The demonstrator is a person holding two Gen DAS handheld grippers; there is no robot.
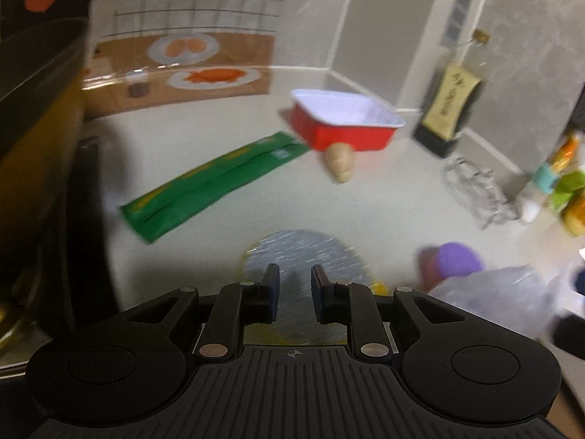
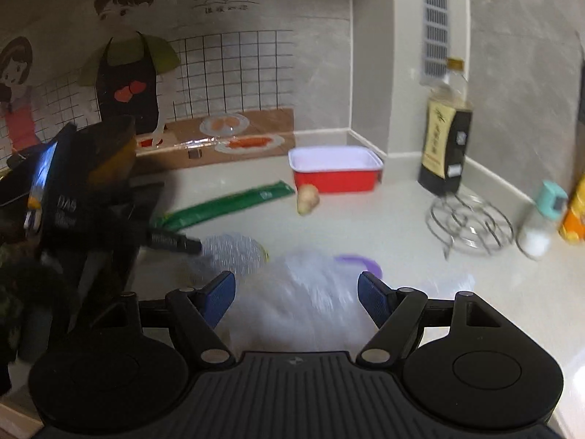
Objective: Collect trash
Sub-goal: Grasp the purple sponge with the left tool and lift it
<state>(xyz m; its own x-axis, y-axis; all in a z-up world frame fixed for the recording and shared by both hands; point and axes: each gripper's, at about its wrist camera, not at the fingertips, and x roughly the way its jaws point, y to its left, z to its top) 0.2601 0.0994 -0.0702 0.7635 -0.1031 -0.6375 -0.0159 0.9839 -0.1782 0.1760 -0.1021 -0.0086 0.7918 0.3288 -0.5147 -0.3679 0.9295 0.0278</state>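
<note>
A round silver foil lid (image 1: 303, 252) lies on the pale counter, and my left gripper (image 1: 295, 281) hovers over its near edge with jaws narrowly apart and nothing between them. The lid also shows in the right wrist view (image 2: 234, 252), with the left gripper's tip (image 2: 175, 243) at its left edge. My right gripper (image 2: 296, 298) is open wide over a clear plastic bag (image 2: 303, 292). A purple item (image 2: 360, 261) lies just beyond the bag. A green wrapper (image 1: 215, 179), a red tray (image 1: 347, 120) and a ginger piece (image 1: 340, 162) lie farther back.
A dark sauce bottle (image 2: 444, 142) stands in the back right corner. A wire trivet (image 2: 470, 225), a white shaker with a teal cap (image 2: 541, 219) and an orange packet (image 2: 576, 212) sit along the right wall. A dark stove and pan (image 1: 40, 146) fill the left.
</note>
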